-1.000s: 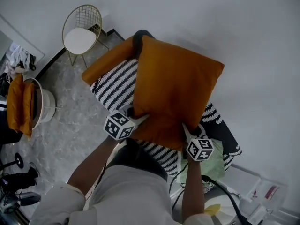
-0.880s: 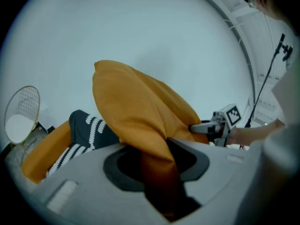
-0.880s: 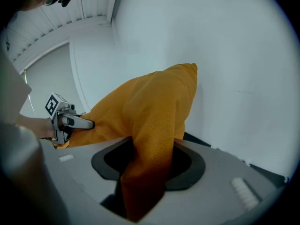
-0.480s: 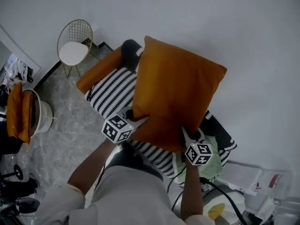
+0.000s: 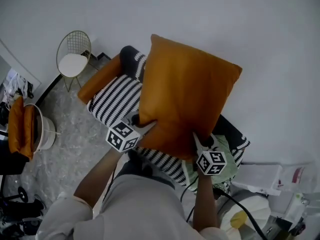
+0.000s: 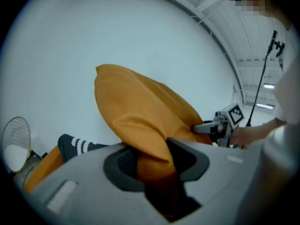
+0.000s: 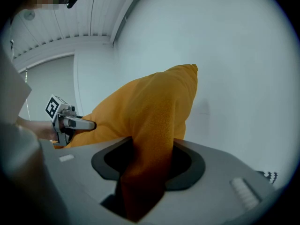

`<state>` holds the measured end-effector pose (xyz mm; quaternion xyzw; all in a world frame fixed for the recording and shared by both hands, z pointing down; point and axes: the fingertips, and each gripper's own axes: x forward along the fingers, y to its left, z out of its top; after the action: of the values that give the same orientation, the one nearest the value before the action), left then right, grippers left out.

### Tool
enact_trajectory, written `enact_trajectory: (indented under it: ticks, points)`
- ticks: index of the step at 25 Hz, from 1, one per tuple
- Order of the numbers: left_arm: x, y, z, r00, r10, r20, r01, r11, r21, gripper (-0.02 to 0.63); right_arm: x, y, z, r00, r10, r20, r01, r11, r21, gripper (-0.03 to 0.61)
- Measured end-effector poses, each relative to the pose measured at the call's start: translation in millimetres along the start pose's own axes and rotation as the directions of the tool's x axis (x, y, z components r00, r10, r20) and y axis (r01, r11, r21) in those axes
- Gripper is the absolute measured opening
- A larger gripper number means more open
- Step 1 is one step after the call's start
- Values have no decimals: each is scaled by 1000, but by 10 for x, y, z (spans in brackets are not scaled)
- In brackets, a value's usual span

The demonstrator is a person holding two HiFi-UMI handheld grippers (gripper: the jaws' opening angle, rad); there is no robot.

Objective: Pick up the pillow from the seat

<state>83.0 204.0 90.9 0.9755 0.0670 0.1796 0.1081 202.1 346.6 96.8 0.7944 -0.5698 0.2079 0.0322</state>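
pillow (image 5: 185, 94) over striped seat (image 5: 116, 98), wall (image 5: 260, 24) behind

Wire chair (image 5: 73, 59) (white-padded, perhaps) stands on floor (image 5: 65, 134).

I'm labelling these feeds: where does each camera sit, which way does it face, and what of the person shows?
Head view: on the person's head, looking steeply down at the orange pillow above the striped seat; both forearms show.
Left gripper view: on the left gripper, facing along its jaws, shut on the pillow.
Right gripper view: on the right gripper, likewise shut on the pillow.
Shared: each gripper view shows the opposite gripper.
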Motion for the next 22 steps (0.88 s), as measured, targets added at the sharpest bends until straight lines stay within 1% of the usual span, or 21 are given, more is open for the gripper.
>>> enact_trajectory:
  ticks: [5,13,18,22]
  points:
    - [-13,-464,123,1000,-17,19,16,998,63,148,-511,-67,16,998,-30,53,30,1000,6,204]
    - [-240,-943,264,997,-14,70,5,991,131,147,-1035,47,116,992,-33,123,36,999,-27,202]
    - [-489,-1039,339,994,-7,108,-11,986,165,147,-1173,255,207,987,-16,158,25,998,-54,202]
    - [-678,-993,389,993,-4,119,-16,985,173,147,-1161,439,276,985,-11,172,22,998,-63,202]
